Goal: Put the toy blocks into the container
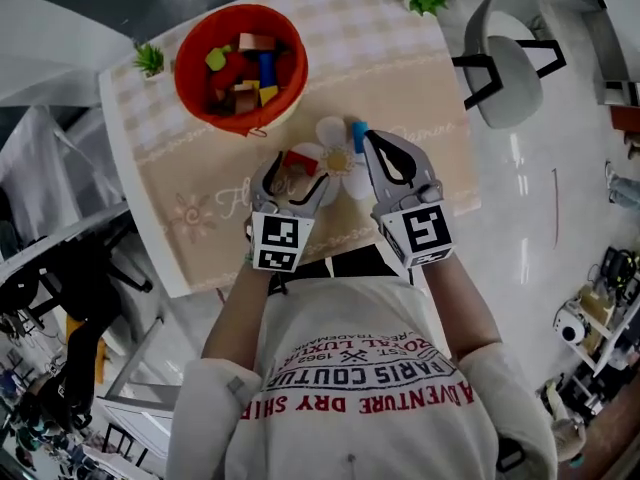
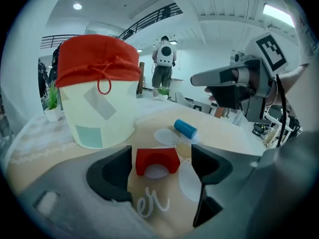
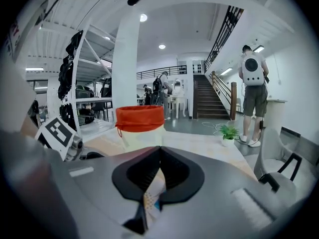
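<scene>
Straddling red arch block [image 2: 157, 161], left tongs [image 2: 162, 159] gape.

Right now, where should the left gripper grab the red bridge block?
Probably squeeze the red bridge block on its two flat ends, coming from the person's side as the left gripper does now. Its open jaws straddle those ends; the hollowed arch faces the gripper.

- A large open indoor hall used as a workspace, with a high white ceiling and a thick white round column [image 3: 125, 68] at centre left.
- A dark-railed staircase [image 3: 215, 99] at upper right climbs to a railed mezzanine gallery [image 2: 149, 18].
- A metal rack hung with dark gear [image 3: 75, 78] stands at left.
- A standing person wearing a white backpack [image 3: 253, 83] is at right.
- The polished pale floor [image 1: 520, 218] is at right.
</scene>
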`<state>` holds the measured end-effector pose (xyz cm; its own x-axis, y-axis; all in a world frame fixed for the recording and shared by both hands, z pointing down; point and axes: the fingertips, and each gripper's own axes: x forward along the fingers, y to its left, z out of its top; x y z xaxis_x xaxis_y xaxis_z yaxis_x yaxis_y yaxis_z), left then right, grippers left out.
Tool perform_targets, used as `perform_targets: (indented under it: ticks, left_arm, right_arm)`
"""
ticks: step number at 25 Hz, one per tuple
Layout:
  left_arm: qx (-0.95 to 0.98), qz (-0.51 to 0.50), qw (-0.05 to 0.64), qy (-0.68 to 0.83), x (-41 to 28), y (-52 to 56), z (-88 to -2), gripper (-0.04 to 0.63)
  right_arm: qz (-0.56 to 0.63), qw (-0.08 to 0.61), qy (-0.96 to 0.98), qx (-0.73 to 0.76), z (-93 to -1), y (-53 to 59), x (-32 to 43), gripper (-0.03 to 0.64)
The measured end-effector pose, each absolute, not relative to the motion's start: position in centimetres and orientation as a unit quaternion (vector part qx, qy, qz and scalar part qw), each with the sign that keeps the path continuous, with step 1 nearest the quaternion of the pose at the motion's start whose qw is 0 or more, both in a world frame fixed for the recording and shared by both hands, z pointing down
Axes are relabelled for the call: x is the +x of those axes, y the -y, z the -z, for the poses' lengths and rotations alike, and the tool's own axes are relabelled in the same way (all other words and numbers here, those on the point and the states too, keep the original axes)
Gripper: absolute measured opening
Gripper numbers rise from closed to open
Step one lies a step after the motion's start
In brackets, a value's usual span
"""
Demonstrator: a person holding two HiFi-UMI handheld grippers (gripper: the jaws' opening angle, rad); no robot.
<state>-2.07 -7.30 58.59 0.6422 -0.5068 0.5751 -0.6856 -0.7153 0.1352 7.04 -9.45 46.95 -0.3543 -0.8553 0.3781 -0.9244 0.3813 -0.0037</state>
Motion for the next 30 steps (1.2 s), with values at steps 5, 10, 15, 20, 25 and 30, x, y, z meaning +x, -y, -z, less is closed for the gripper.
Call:
perform_targets:
  ticks: [5,10,15,20,25,30]
  left_arm:
    - [0.879,-0.287,0.168,0.340,-1.9,7.5,-60.6,0.359]
    - [0.874,-0.302,0.169,0.341,-2.2,7.5,-60.9,0.308]
    - [0.874,-0.294,0.178,0.344,-2.8,8.2,-59.7,0.307]
    - [0.872,-0.266,0.156,0.380,-3.7,9.8,-55.0,0.307]
    - [0.884,-0.222,0.148,0.385,-3.7,9.4,-50.2,0.307]
    - [0.882,-0.190,0.116,0.415,-4.6,9.8,-46.1,0.308]
  right_arm:
    - [-0.102,0.172,0.800,0.566,-47.5,8.8,7.5,0.000]
    - [-0.103,0.181,0.796,0.568,-47.5,8.2,7.0,0.000]
    - [-0.092,0.186,0.803,0.558,-46.7,8.5,6.8,0.000]
    - [-0.084,0.165,0.820,0.542,-44.7,10.1,6.4,0.000]
    - [-0.061,0.144,0.842,0.517,-42.0,11.2,5.3,0.000]
    - [-0.052,0.126,0.853,0.504,-40.1,11.8,4.6,0.000]
